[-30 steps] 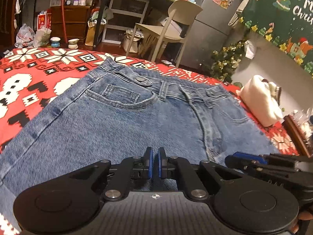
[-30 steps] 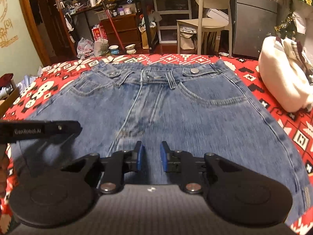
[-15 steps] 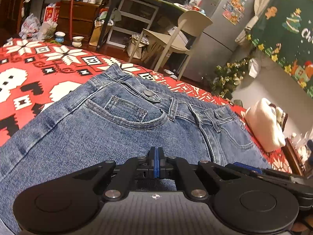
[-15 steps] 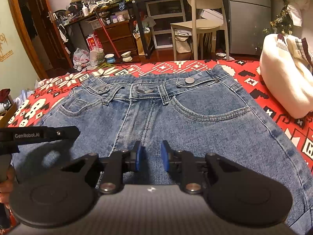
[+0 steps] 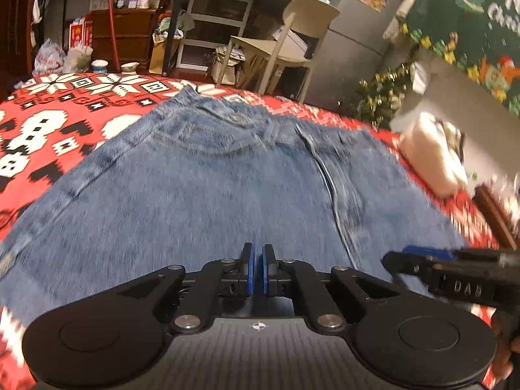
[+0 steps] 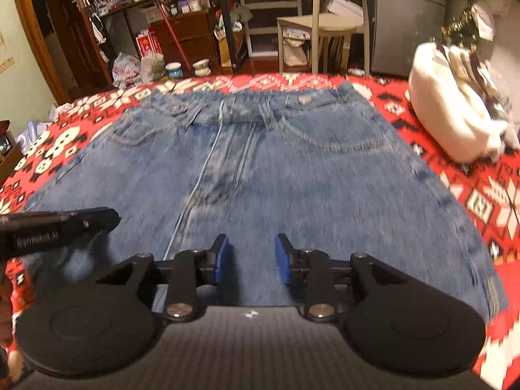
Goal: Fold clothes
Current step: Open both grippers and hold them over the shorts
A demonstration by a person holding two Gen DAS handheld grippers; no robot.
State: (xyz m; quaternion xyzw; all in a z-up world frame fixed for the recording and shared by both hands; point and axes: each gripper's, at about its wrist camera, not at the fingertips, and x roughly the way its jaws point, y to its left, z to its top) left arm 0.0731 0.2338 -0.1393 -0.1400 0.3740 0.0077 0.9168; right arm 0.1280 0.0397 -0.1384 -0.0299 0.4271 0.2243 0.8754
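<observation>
Jeans (image 6: 292, 175) lie flat on the bed (image 6: 455, 175), waistband far side. Our left hand-held gripper (image 5: 258, 268) is pinched narrow w/ nothing visibly in it; right hand-held gripper (image 6: 250, 258) is opening, empty. Risk: we grab one denim layer only, fold skews.

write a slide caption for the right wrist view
Right gripper, jaws opening with nothing between them, above blue jeans spread flat on a red patterned blanket.
</observation>
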